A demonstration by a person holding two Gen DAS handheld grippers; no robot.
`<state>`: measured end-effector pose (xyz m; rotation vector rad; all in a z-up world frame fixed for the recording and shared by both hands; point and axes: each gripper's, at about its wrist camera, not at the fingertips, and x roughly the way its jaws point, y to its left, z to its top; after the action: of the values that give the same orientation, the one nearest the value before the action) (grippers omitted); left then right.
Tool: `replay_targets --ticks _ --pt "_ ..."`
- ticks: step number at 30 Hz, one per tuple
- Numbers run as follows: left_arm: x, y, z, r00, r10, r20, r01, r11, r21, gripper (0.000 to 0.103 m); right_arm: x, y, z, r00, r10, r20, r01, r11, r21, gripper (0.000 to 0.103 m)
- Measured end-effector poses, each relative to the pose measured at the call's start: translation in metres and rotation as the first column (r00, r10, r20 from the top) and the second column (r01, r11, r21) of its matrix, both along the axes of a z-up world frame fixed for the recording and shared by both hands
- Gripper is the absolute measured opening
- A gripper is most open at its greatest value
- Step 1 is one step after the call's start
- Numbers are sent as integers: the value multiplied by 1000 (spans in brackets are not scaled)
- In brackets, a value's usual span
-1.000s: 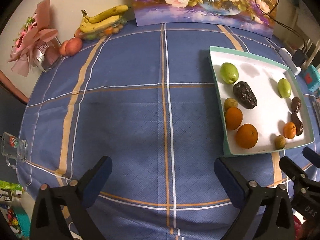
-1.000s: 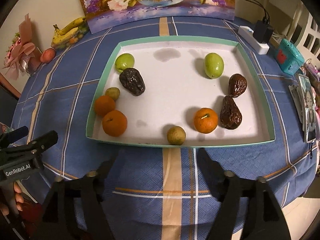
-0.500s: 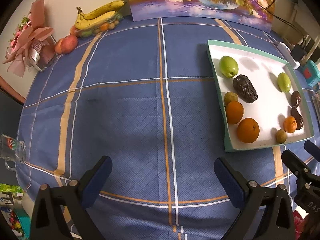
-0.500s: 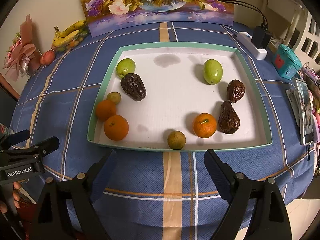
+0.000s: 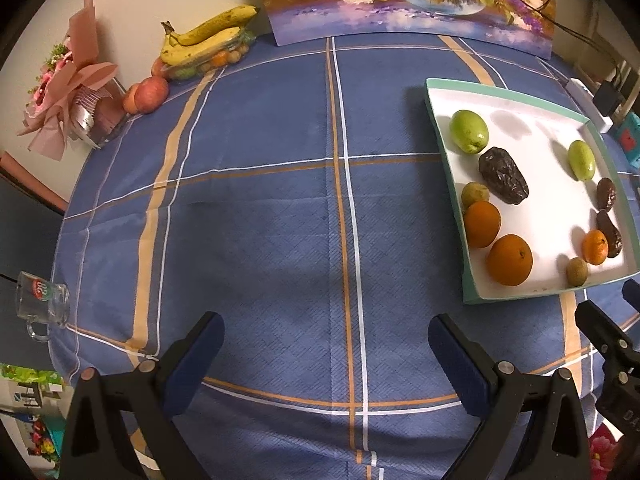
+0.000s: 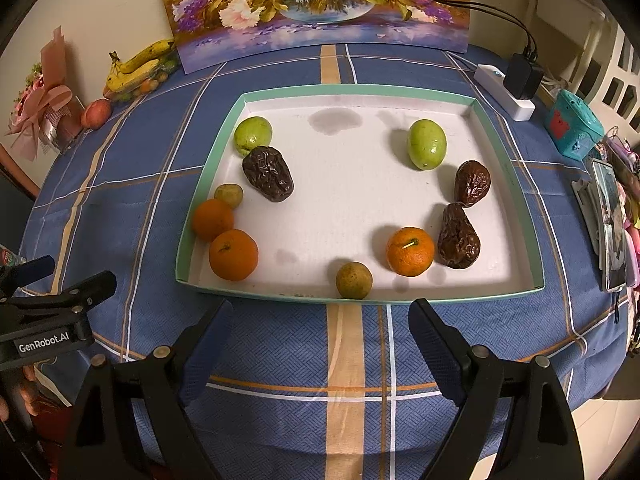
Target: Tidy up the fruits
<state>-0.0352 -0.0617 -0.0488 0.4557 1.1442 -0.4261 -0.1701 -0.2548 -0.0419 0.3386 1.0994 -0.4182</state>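
1. My right tool (image 6: 320,344) and left tool (image 5: 326,354) both hang spread apart and empty above the desk (image 5: 260,220).
2. Beyond, the tray (image 6: 516,196) holds the fruits, with oranges (image 6: 233,255), green fruits (image 6: 426,144) and dark dates (image 6: 268,173) mixed on both sides; I judge sorting barely started.

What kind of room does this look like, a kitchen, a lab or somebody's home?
Most likely somebody's home, probably a dining table: a plaid tablecloth, a flower painting leaning on the wall, bananas and a wrapped bouquet at the table's edge.
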Motion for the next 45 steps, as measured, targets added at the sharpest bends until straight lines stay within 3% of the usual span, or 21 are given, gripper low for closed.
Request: replay_targets --ticks 9,45 --pt "-1 2 2 999 29 27 -30 999 33 103 0 1 0 1000 2 0 -2 1000 -1 90" --pt "4 8 -4 998 59 8 -60 997 54 103 1 4 -3 1000 7 -13 -7 1000 -5 90"
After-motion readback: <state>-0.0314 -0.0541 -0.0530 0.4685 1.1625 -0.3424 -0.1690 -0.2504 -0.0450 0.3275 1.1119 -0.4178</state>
